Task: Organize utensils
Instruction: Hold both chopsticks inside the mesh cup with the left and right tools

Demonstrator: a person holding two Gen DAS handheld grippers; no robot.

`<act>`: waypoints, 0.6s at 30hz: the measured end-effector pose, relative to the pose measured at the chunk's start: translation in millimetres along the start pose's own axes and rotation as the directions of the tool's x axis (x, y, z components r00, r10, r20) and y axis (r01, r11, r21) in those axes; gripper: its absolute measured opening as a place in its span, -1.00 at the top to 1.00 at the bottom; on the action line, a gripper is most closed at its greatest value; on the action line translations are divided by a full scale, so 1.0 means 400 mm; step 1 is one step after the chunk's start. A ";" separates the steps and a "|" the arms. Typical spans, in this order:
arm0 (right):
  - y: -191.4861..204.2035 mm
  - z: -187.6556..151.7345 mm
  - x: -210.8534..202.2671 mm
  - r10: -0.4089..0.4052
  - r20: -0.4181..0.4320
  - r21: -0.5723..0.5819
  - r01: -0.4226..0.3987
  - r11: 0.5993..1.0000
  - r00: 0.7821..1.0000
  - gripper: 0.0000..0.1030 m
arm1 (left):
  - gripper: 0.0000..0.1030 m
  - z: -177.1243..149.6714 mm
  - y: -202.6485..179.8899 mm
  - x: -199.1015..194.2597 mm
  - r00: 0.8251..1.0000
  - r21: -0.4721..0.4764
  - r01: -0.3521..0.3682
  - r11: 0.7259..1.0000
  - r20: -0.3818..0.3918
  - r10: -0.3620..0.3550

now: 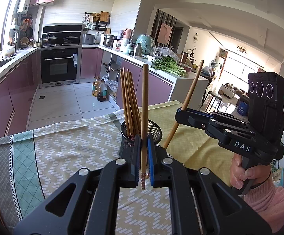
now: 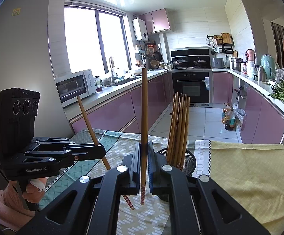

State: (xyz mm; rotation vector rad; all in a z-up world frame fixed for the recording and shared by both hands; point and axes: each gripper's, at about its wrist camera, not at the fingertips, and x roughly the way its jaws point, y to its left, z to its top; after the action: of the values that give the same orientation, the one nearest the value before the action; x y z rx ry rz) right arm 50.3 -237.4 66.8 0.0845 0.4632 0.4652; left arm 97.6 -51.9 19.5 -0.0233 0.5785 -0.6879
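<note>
Clamping one chopstick [image 1: 144, 117] each, left gripper [image 1: 143, 156] and right gripper [image 2: 144, 160], holder [image 1: 154, 130] half hidden

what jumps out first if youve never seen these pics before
Each gripper is clamped on a single wooden chopstick, held upright over the cloth-covered table: the left gripper with its chopstick, the right gripper with its own. Just beyond them stands a black mesh holder with a bundle of chopsticks.

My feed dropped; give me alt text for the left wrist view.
The left claw grips one upright chopstick just before a black mesh cup of chopsticks on a patterned tablecloth. At right, the right claw holds another chopstick.
</note>
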 end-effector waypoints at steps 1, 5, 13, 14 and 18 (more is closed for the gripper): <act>-0.001 0.001 0.000 -0.001 0.001 0.000 0.001 1.000 1.000 0.89 | 0.85 0.001 0.000 0.000 1.000 0.000 0.000 1.000 0.000 0.000; -0.003 0.004 0.000 -0.007 0.004 0.000 0.007 1.000 1.000 0.89 | 0.85 0.003 -0.002 0.002 1.000 0.000 0.000 1.000 0.001 0.000; -0.007 0.010 0.000 -0.010 0.008 -0.003 0.010 1.000 1.000 0.89 | 0.85 0.013 -0.006 0.003 1.000 0.007 0.004 1.000 0.006 -0.004; -0.007 0.012 0.000 -0.010 0.009 -0.003 0.010 1.000 1.000 0.89 | 0.85 0.015 -0.006 0.003 1.000 0.008 0.005 1.000 0.007 -0.005; -0.008 0.017 0.001 -0.013 0.013 -0.006 0.013 1.000 1.000 0.89 | 0.85 0.023 -0.008 0.004 1.000 0.012 0.006 1.000 0.010 -0.006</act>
State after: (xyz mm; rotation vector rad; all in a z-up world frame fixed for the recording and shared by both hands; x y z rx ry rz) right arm 54.8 -240.1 72.0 0.0784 0.4494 0.4529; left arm 101.4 -57.0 27.0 -0.0171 0.5643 -0.6965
